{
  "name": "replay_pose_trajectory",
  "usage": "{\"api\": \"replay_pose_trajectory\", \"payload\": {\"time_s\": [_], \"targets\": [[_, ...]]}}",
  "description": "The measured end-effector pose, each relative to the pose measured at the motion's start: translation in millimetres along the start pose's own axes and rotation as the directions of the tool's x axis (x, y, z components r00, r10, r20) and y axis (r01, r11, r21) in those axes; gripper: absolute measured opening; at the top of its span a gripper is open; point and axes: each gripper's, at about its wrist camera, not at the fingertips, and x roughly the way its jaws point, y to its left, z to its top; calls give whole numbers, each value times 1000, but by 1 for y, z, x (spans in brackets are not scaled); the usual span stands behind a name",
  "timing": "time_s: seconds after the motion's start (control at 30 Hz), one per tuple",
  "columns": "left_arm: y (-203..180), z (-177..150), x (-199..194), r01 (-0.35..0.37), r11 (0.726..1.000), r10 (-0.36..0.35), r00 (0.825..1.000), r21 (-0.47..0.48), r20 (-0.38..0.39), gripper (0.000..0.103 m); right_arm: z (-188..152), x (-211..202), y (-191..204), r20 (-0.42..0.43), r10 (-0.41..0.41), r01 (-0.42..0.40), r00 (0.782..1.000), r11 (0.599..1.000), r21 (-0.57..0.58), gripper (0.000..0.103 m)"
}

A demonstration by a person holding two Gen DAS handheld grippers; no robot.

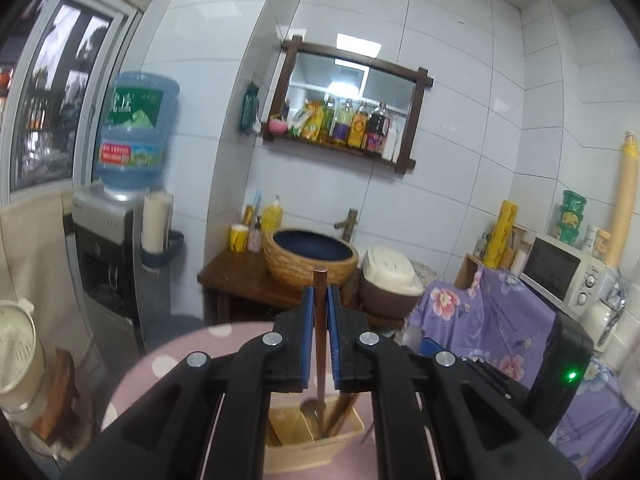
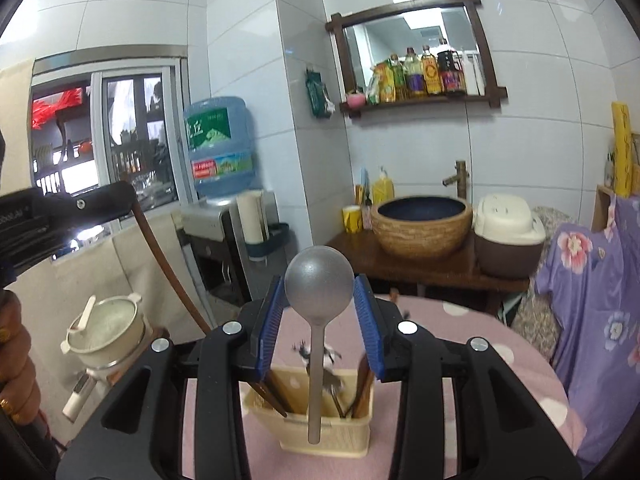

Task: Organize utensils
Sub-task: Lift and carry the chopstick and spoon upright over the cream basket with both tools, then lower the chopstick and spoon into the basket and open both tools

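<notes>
While a pink dotted tablecloth point(image 2: 500, 360) covers the table, a cream utensil holder point(image 2: 320, 432) is seen standing on it, and everything else is placed from that holder. Behind the holder, a dark wooden stand point(image 2: 432, 268) carries a woven basin point(image 2: 422, 226) and a rice cooker point(image 2: 508, 236). To the left of and beyond the holder, a water dispenser point(image 2: 218, 224) with a blue bottle point(image 2: 220, 146) is set against the tiled wall. To the holder's right, a purple flowered cloth point(image 2: 592, 300) is draped.

Above the holder, the right gripper point(image 2: 320, 300) is clamped on the bowl of a grey spoon point(image 2: 319, 284), whose handle hangs down across the holder's front. The left gripper point(image 1: 320, 312) is closed on a brown wooden stick point(image 1: 320, 300), held upright over the holder. Several brown-handled utensils point(image 2: 360, 392) are left in the holder's compartments.
</notes>
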Motion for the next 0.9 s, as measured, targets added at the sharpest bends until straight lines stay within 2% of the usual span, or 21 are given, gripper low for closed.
{"api": "replay_pose_trajectory", "payload": {"time_s": [0.07,0.13,0.37,0.5,0.63,0.8,0.9], "targets": [[-2,3,6,-32,999,31,999,21,15,8,-2,17,4,5,-22,22,1000,1000,-13,37],[0,-4,16,-39,999,39,999,23,-6,8,-14,32,3,-10,-44,44,999,999,-6,37],[21,-62,55,-92,996,91,991,-2,-95,8,-75,61,-1,-19,-112,111,994,992,-52,37],[32,-93,71,-97,995,91,984,-35,-155,8,-101,69,-6,-52,-133,130,990,990,-48,37],[37,-117,76,-115,993,108,979,-27,-175,8,-120,73,-11,-86,-134,130,987,990,-53,37],[43,-135,83,-125,992,115,971,-32,-211,8,-138,77,-11,-116,-134,127,984,990,-65,37],[44,-138,81,-123,992,111,970,-41,-216,8,-143,73,-12,-101,-132,126,986,990,-64,37]]}}
